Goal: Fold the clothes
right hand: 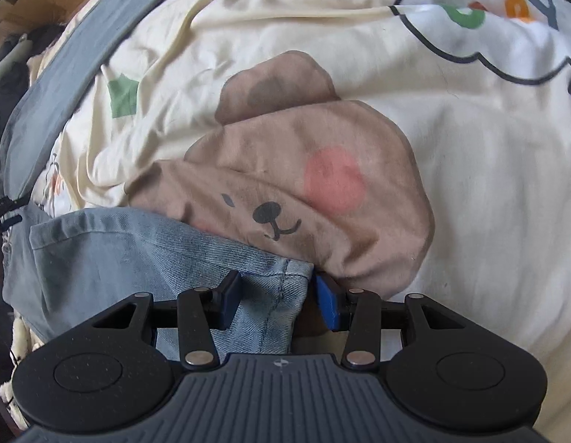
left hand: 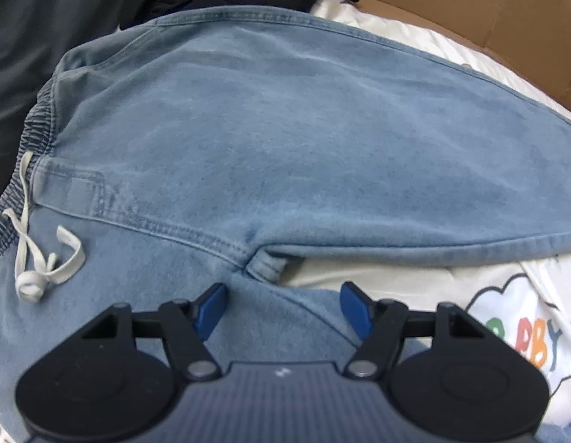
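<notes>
Fingers of our left gripper stand spread apart with nothing pinched between their blue pads, poised just above the light blue denim trousers. In the left wrist view, reading from the left, we see dark grey fabric at the edge, then the gathered elastic waistband of the trousers with its white drawstring lying loose on the denim. One trouser leg stretches away to the right across the bed, and its crotch seam sits just ahead of our fingers. Right of that lies the cream bedsheet printed with a cloud and coloured letters, and a brown cardboard box stands beyond the top right.

In the right wrist view, a grey strap-like band of cloth runs along the left. The hem end of a trouser leg lies on the sheet, and our right gripper is clenched on its corner, the denim pressed between both pads. Just right of the hem sits the brown bear face printed on the sheet, with the cloud print at the far upper right.
</notes>
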The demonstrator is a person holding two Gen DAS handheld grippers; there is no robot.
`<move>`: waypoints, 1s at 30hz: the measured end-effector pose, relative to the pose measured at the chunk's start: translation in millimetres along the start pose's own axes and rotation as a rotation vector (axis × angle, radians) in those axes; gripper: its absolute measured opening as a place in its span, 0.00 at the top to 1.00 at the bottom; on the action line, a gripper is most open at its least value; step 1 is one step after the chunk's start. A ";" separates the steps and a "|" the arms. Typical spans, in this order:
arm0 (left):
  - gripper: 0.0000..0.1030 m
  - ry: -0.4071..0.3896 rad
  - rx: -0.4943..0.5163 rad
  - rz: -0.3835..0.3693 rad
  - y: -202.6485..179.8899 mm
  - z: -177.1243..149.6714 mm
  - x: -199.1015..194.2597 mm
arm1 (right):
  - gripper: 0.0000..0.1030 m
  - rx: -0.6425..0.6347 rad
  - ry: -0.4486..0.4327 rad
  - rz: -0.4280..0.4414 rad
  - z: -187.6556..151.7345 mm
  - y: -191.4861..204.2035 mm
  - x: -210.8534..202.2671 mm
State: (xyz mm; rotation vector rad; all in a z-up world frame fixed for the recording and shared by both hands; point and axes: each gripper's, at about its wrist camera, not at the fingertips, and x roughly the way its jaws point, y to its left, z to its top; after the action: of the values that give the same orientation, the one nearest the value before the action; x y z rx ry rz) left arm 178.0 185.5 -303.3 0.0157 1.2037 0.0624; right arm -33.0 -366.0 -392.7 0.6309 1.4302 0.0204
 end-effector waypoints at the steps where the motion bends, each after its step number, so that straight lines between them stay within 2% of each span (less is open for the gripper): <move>1: 0.32 0.004 -0.004 0.003 0.7 0.9 3.0 | 0.53 0.003 -0.007 0.001 -1.5 -0.5 0.6; 3: 0.34 0.021 -0.016 0.009 2.7 2.2 10.7 | 0.68 -0.012 -0.010 0.000 -1.0 1.1 0.7; 6: 0.40 0.035 -0.041 0.016 5.3 5.0 16.0 | 0.84 -0.047 -0.025 -0.023 0.3 2.4 -5.4; 8: 0.56 0.032 -0.049 0.032 7.7 8.0 17.2 | 0.86 -0.054 -0.064 -0.033 0.4 1.5 -18.8; 10: 0.66 0.038 -0.081 0.041 13.4 12.2 17.5 | 0.87 -0.063 -0.104 -0.047 0.3 1.4 -33.9; 16: 0.73 0.027 -0.081 0.042 14.0 19.0 12.6 | 0.91 -0.098 -0.167 -0.111 -7.7 7.2 -64.0; 18: 0.75 0.013 -0.095 0.039 14.4 21.4 9.1 | 0.96 -0.073 -0.181 -0.133 -13.1 3.3 -68.1; 20: 0.75 0.009 -0.097 0.037 13.6 22.2 7.6 | 1.00 -0.048 -0.200 -0.194 -19.4 -1.9 -71.9; 21: 0.75 0.008 -0.092 0.035 12.5 22.3 7.6 | 1.00 -0.030 -0.207 -0.226 -19.0 -7.7 -74.2; 24: 0.76 0.013 -0.092 0.019 13.4 24.5 10.6 | 1.00 0.049 -0.192 -0.233 -18.0 -35.0 -77.8; 28: 0.75 0.023 -0.101 -0.001 19.9 23.3 20.2 | 0.99 0.012 -0.197 -0.148 -15.9 -33.6 -73.1; 29: 0.74 0.023 -0.097 0.002 19.1 22.9 20.7 | 0.95 -0.003 -0.196 -0.124 -14.2 -28.7 -69.5; 30: 0.74 0.023 -0.092 0.005 18.1 22.4 21.1 | 0.81 -0.019 -0.190 -0.109 -13.3 -24.4 -65.6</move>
State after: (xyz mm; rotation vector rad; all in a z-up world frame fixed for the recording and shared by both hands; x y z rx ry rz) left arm 205.8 205.3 -314.0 -0.0630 1.2223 0.1221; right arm -65.0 -406.2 -343.3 0.5241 1.2767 -0.1089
